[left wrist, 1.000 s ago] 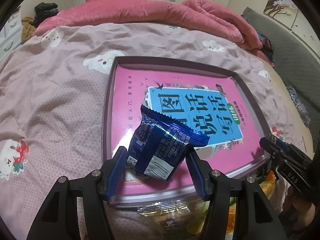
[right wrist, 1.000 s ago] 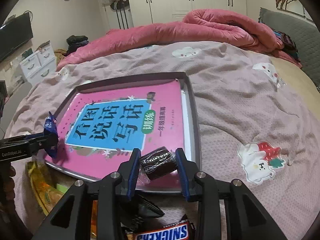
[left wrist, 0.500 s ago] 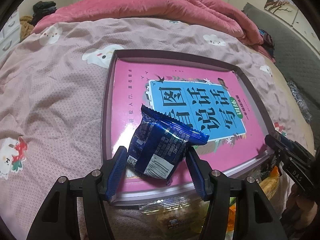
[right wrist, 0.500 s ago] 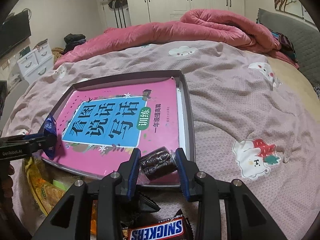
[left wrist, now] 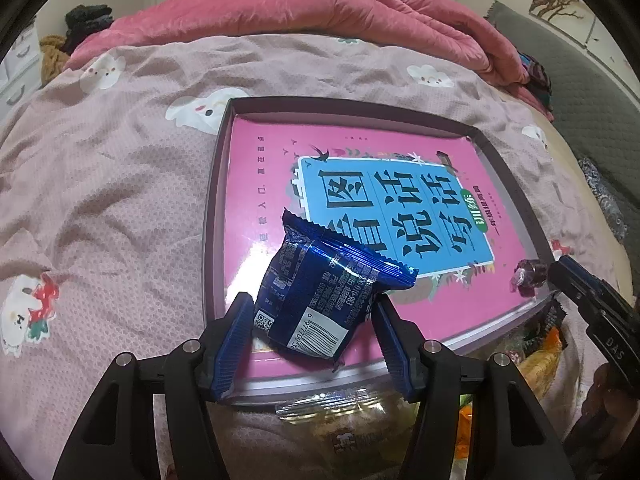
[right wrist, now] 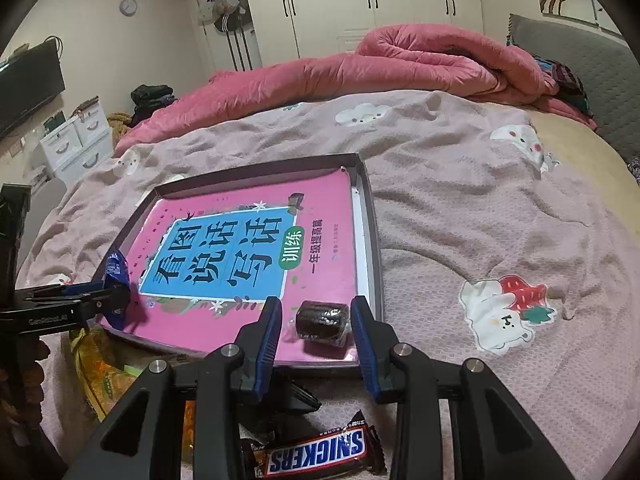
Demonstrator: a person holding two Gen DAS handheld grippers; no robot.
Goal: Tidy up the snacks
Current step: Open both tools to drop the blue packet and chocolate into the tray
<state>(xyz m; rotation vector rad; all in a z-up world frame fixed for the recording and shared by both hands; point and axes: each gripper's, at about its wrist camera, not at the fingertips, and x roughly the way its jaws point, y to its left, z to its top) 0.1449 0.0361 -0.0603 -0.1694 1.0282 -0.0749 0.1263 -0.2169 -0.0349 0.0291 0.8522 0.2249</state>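
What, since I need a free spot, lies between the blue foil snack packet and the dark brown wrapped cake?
Only bare pink book cover in the grey tray lies between blue packet and dark cake, shown in right wrist view.

The blue snack packet is shiny crinkly foil, the pink book cover glossy enough to glare. The bedsheet looks like nubby matt cloth, the Snickers wrapper slick plastic.
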